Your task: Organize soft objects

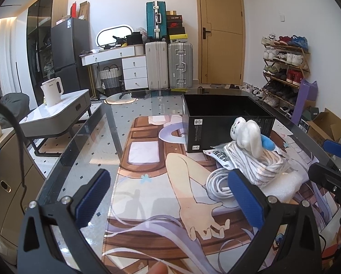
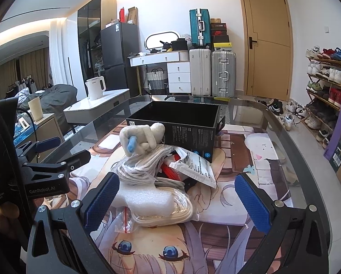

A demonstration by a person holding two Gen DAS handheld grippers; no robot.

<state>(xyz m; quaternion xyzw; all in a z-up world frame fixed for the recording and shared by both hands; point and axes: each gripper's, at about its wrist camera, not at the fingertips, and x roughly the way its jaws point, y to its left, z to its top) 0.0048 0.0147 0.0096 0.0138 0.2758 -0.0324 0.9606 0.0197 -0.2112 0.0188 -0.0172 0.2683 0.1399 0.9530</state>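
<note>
Altogether, one plush toy (image 2: 143, 137) tops one pile beside one black box (image 2: 177, 123).

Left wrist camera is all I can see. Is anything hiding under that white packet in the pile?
Observer: Yes, a red thing pokes out from under the white packet.
Operator: What's on the other side of the foam?
Observer: A clear bag with a red seal lies against the foam block.
Operator: Is the right claw holding something?
Observer: No, the right claw is open and empty.
</note>
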